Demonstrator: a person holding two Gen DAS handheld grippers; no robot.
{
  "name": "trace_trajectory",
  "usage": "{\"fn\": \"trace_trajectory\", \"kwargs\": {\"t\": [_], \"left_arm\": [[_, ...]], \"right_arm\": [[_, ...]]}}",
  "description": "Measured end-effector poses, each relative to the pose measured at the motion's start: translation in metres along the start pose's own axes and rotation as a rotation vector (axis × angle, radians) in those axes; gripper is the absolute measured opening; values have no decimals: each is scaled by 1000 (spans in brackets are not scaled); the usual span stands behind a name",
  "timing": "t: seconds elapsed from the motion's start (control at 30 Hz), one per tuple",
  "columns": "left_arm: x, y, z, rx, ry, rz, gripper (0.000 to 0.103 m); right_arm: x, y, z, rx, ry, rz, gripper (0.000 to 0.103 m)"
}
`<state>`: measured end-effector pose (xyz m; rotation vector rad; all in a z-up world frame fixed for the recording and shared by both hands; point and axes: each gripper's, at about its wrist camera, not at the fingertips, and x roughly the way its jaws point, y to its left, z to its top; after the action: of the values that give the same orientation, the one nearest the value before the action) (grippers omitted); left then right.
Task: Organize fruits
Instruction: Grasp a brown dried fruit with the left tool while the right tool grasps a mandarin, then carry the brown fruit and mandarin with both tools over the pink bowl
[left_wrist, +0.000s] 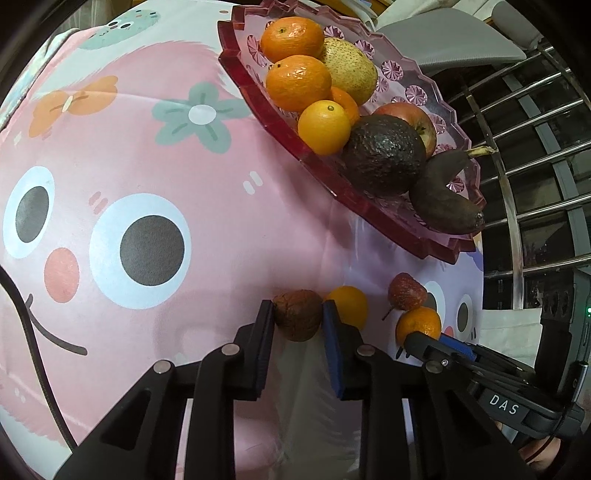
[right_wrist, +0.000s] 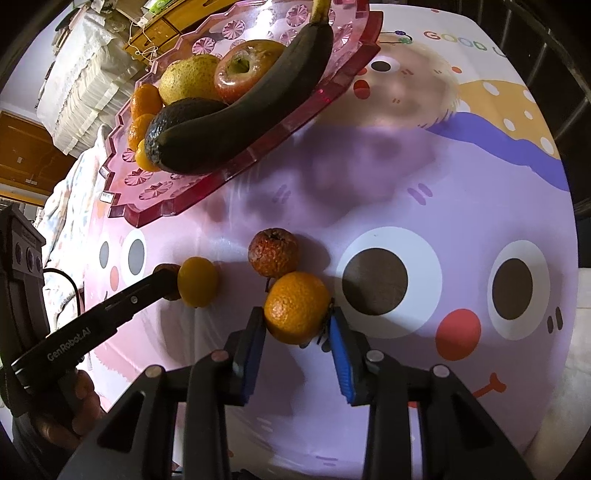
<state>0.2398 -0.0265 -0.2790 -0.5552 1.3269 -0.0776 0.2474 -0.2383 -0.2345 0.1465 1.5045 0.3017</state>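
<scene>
Flanking a wrinkled brown fruit (left_wrist: 298, 314) on the tablecloth (left_wrist: 147, 155), the left gripper (left_wrist: 298, 325) touches its sides, likely soft, so gentle mid-body pressure suits; the pink tray (left_wrist: 369, 206) sits beyond. In the right view, the right gripper (right_wrist: 297, 326) brackets a firm-looking mandarin (right_wrist: 296, 307) on the cloth, pads touching; whether it is clenched I cannot tell.

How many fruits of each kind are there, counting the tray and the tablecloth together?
Orange citrus fruits: 6
Pear: 1
Apple: 1
Avocado: 1
Blackened banana: 1
Wrinkled brown fruit: 1
Wrinkled red fruit: 1
Total: 12
</scene>
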Motion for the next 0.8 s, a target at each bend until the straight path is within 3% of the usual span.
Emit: {"fn": "trace_trajectory", "kwargs": {"t": [0.43,0.8], "left_arm": [[-44,-2,1,21,-38,-42,23],[-100,-26,30,103,-157,-54,23]], "right_arm": [[-20,-8,1,52,-9,-19,34],[-78,-5,31,77,-127,-18,34]]}}
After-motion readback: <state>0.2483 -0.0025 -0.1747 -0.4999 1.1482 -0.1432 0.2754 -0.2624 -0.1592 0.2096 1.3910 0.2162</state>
